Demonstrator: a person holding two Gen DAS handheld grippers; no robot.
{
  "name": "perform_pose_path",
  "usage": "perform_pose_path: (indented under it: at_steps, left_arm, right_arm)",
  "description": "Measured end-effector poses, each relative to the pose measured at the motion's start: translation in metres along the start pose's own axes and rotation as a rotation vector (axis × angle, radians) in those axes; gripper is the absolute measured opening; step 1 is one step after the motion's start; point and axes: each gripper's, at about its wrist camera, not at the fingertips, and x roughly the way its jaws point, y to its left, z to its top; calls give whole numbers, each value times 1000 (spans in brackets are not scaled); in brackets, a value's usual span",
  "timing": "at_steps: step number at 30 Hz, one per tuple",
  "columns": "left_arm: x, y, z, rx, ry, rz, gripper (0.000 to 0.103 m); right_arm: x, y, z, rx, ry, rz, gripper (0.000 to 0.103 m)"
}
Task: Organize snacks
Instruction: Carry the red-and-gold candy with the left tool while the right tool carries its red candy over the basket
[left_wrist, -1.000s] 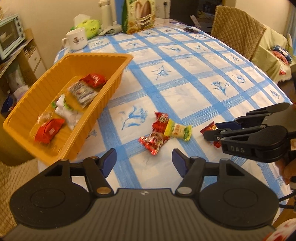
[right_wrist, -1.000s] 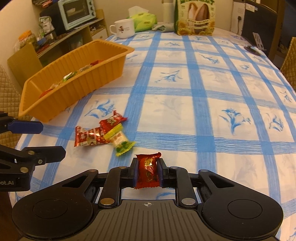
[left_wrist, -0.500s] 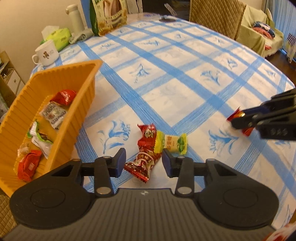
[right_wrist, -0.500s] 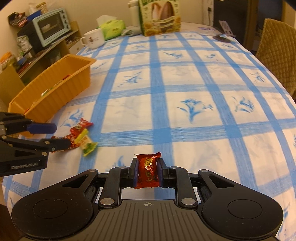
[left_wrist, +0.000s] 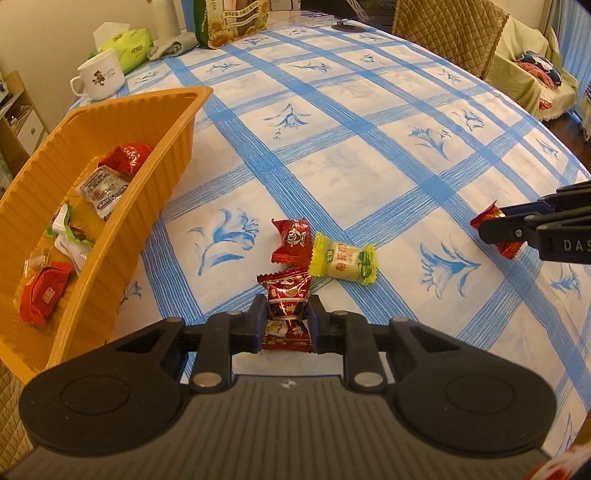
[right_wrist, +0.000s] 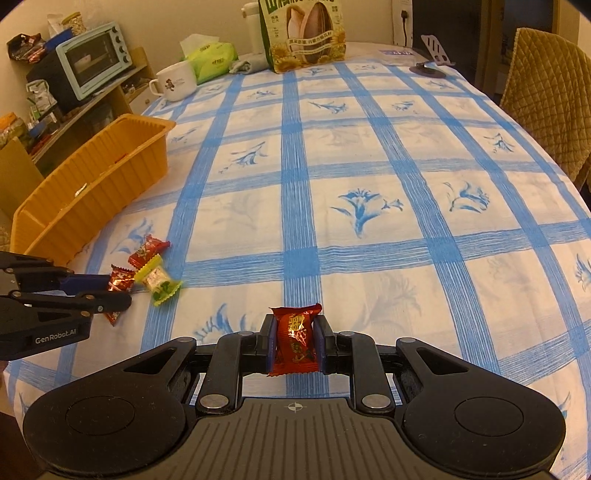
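A dark red candy (left_wrist: 286, 314) on the worktop (left_wrist: 369, 155) is clamped by the left tool (left_wrist: 285, 325), whose jaws have just been closing. A red candy (right_wrist: 295, 341) is gripped by the right tool (right_wrist: 295, 345). Two more sweets are seen beside the orange basket (left_wrist: 147, 192).

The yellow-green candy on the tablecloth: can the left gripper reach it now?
Probably not yet: the left gripper is shut on a dark red candy. The yellow-green candy lies just ahead, unobstructed.
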Motion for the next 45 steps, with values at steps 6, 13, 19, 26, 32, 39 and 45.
perform_pose_path:
  at_steps: [6,13,19,26,32,39,45]
  left_arm:
    - [-7,1,-1,-31,-7,1,18]
    - [-22,-2,-6,-55,-26,4,17]
    - [-42,-4,-11,-81,-54,8,17]
    - [-74,-3,-21,-125,-98,19,17]
    - [-107,2,-33,-172,-139,38,17]
    - [-143,17,-47,-227,-183,75,17]
    - [-166,41,-55,-280,-218,122,17]
  right_arm:
    - [-6,2,1,-16,-15,19,21]
    - [-16,3,0,-26,-36,34,21]
    - [-26,5,-2,-40,-52,48,21]
    - [-39,13,-2,-67,-71,78,21]
    - [-49,27,1,-106,-83,126,21]
    - [-54,55,10,-160,-88,208,21]
    - [-53,86,21,-209,-88,289,21]
